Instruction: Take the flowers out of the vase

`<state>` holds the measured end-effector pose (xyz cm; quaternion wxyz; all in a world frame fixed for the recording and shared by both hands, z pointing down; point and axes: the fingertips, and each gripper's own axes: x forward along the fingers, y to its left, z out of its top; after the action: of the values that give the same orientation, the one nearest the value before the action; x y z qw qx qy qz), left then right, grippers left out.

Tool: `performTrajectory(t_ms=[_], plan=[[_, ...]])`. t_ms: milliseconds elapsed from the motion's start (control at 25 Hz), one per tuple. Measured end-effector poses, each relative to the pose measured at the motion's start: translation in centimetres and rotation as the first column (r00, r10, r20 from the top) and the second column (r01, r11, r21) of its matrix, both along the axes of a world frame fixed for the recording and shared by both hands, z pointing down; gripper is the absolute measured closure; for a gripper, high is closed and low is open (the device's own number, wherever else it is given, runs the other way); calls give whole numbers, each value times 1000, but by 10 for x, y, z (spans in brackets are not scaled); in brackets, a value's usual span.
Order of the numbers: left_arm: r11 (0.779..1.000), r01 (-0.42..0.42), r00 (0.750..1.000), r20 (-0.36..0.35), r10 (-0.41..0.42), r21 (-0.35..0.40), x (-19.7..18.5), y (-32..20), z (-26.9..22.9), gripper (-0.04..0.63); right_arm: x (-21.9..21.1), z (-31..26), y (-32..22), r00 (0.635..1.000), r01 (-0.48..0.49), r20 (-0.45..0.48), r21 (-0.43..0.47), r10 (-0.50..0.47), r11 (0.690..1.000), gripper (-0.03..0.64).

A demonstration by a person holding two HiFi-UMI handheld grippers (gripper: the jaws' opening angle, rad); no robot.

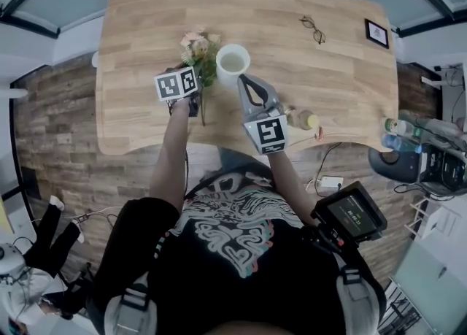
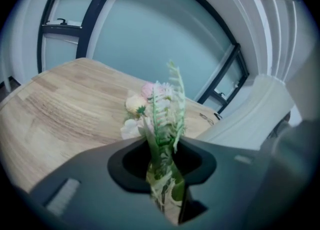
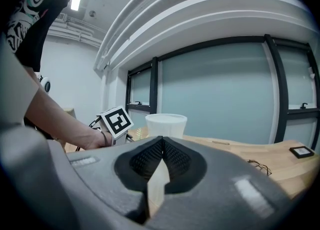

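A small bunch of pink and cream flowers [image 1: 198, 47] with green leaves is out of the white vase [image 1: 233, 62] and hangs just left of it, low over the wooden table [image 1: 146, 27]. My left gripper [image 1: 198, 87] is shut on the stems. In the left gripper view the stems [image 2: 162, 174] run up through the narrow gap of the left gripper [image 2: 165, 179] to the blooms [image 2: 150, 98]. My right gripper [image 1: 244, 79] is shut and holds nothing, its tips just in front of the vase. In the right gripper view the shut gripper [image 3: 161, 141] faces the vase [image 3: 166, 124].
Spectacles [image 1: 314, 29] and a small black frame [image 1: 376, 33] lie at the table's far right. A small yellow bottle [image 1: 303, 119] lies near the front edge beside my right hand. Plastic bottles [image 1: 400, 136] stand off the table's right end.
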<state>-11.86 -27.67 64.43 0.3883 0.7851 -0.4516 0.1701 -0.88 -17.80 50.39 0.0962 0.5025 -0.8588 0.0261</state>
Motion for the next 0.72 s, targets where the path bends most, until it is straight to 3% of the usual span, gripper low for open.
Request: performTrajectory(t_ms=[160,400,520,640,720], plan=[[1000,15,999,-34,-15,-14,1,5,2,491,-1,-1,-2,1000,2,6,-2,-2,1000,617],[1000,30,996,-86,-29,2,4,6,-7,365,-1,0,0,1000,0,16,-5,0,1000,617],[999,25,996,-89,-22,31,5,8,-15,339,-2,-2,1,1000,0,21,-3,0,1000,617],[996,47,997,-65,-43,74,-2,11,-25,333,-1,-5,3,1000,0,21,2,0,1000,617],[985,77,997,9,-79,154,-13,12,-37,339,1,-5,5,1000,-2,21,7,2,1000,617]])
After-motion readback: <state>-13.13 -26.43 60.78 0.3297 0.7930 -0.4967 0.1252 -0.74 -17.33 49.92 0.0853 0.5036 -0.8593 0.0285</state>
